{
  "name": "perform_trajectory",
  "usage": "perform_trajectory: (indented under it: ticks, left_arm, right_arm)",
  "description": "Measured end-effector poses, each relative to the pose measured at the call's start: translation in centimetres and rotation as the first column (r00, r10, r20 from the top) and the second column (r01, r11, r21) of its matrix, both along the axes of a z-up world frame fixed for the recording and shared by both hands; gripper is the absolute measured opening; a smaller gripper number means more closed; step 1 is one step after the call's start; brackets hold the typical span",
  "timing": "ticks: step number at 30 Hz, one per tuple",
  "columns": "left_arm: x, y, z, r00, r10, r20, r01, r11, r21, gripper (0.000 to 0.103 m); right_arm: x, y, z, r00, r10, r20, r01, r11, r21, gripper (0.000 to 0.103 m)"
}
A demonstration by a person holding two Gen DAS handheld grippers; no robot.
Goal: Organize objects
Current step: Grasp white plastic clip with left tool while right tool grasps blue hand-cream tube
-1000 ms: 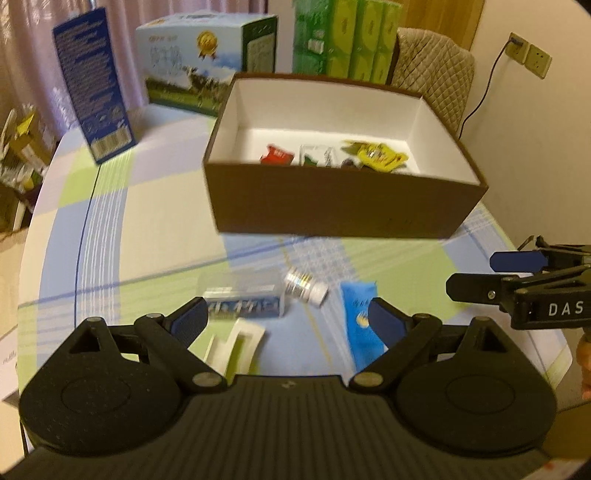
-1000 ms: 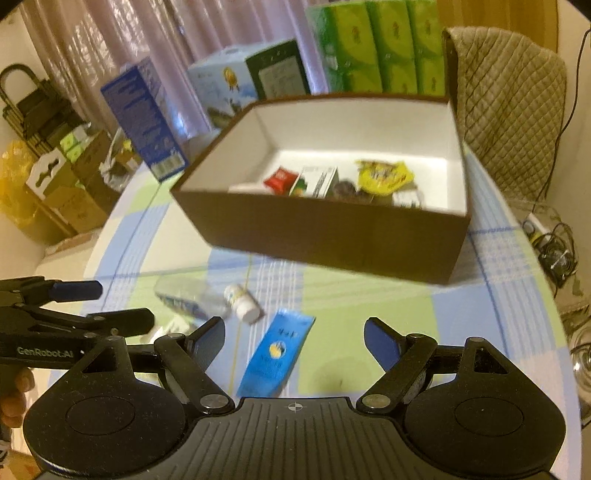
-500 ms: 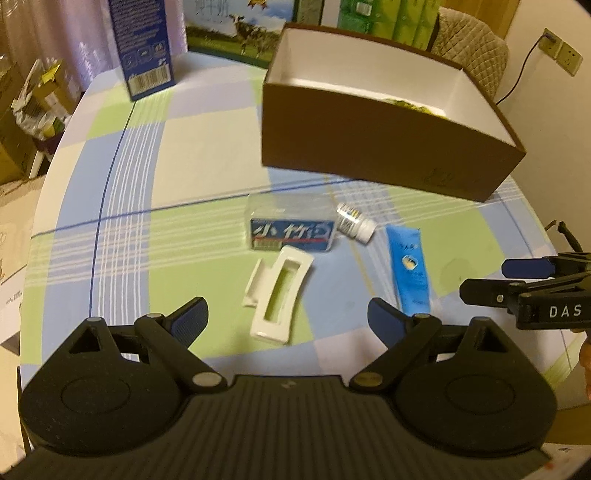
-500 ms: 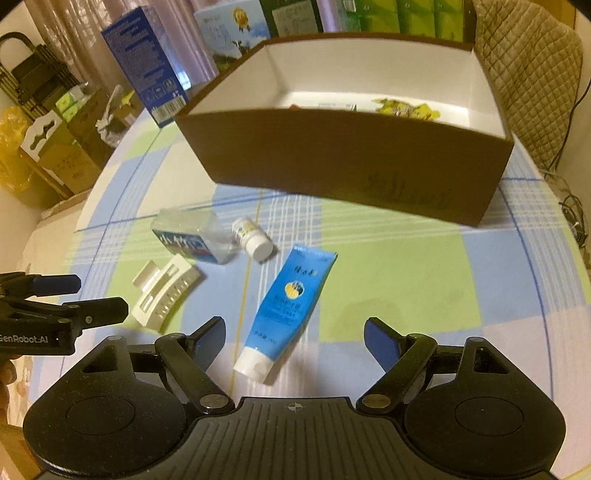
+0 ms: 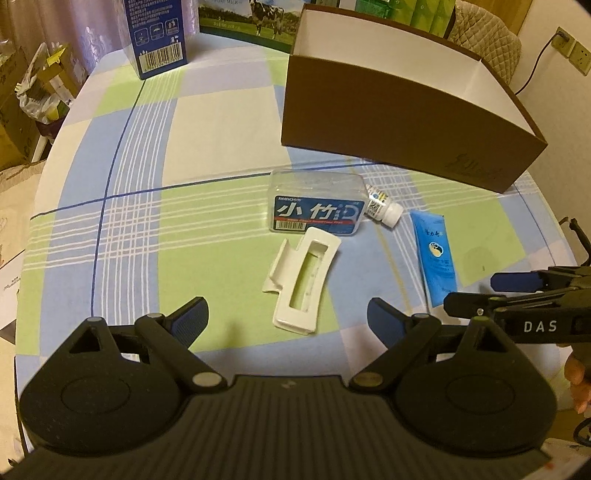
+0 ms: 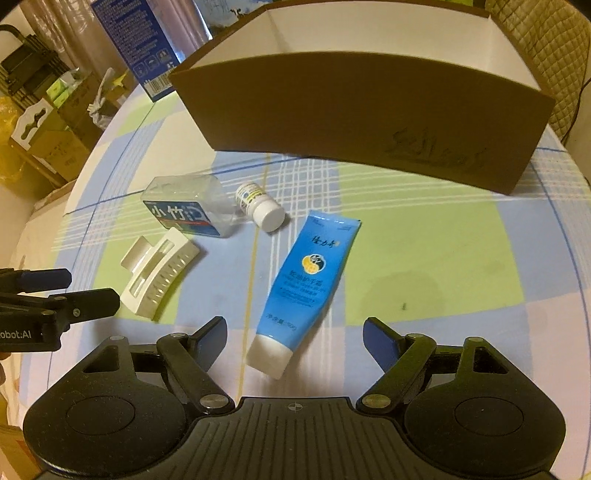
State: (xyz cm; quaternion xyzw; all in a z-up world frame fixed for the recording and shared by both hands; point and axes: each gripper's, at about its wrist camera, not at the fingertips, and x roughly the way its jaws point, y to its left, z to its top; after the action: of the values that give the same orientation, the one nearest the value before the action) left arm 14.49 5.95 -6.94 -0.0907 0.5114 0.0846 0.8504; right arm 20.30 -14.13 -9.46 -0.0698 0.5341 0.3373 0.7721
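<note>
A brown box [image 5: 399, 122] [image 6: 369, 110] with a white inside stands at the back of the checked table. In front of it lie a clear plastic case with a blue label [image 5: 316, 206] [image 6: 188, 212], a small white pill bottle [image 5: 384, 208] [image 6: 260, 206], a white hair claw clip [image 5: 303, 280] [image 6: 159, 273] and a blue tube [image 5: 436, 254] [image 6: 304, 288]. My left gripper [image 5: 288, 314] is open just short of the clip. My right gripper [image 6: 293, 332] is open around the tube's white cap end. Neither holds anything.
A tall blue carton [image 5: 155, 33] [image 6: 136, 40] and a milk box [image 5: 255, 22] stand at the table's back left. Cardboard boxes and bags [image 6: 44, 129] sit on the floor beyond the left edge. A quilted chair [image 5: 484, 37] and wall socket [image 5: 570, 50] are behind the brown box.
Both grippers have dropped and tilted down toward the table; the loose items now sit closer and larger, and the box's contents have gone out of sight. Both stay open.
</note>
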Motion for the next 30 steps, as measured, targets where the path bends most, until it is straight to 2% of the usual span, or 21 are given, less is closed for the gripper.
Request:
perform_trajectory:
  ticks: [3,8,16,21,24,30]
  left_arm:
    - [0.2,0.2,-0.4,1.000,-0.006,-0.006,0.006,1.000,-0.002,0.091]
    - [0.7,0.5,-0.8,1.000,-0.025,-0.007,0.025,1.000,-0.007,0.090]
    - [1.8,0.5,-1.7,0.998,-0.067,-0.005,0.067,0.998,0.008,0.090]
    - [2.7,0.4,-2.6,0.995,-0.103,-0.006,0.104,0.994,0.030,0.084]
    - [3.4,0.3,-3.2,0.992,-0.126,-0.012,0.127,0.991,0.038,0.077]
    - [4.8,0.0,-4.5,0.987,-0.160,-0.021,0.161,0.986,0.037,0.069]
  right_arm:
    - [0.0,0.6,-0.6,1.000,-0.001,0.003,0.001,1.000,-0.002,0.067]
    - [0.2,1.3,-1.7,1.000,-0.017,0.016,0.018,1.000,-0.021,0.059]
    - [0.0,1.7,-2.4,0.997,0.013,0.074,-0.010,0.999,-0.047,0.040]
    - [0.7,0.7,-2.3,0.996,0.005,0.085,0.002,0.997,-0.076,0.032]
    - [1.4,-0.3,-2.3,0.996,-0.015,0.086,0.023,0.996,-0.082,0.031]
    - [2.3,-2.0,-2.2,0.996,-0.028,0.088,0.035,0.997,-0.070,0.031]
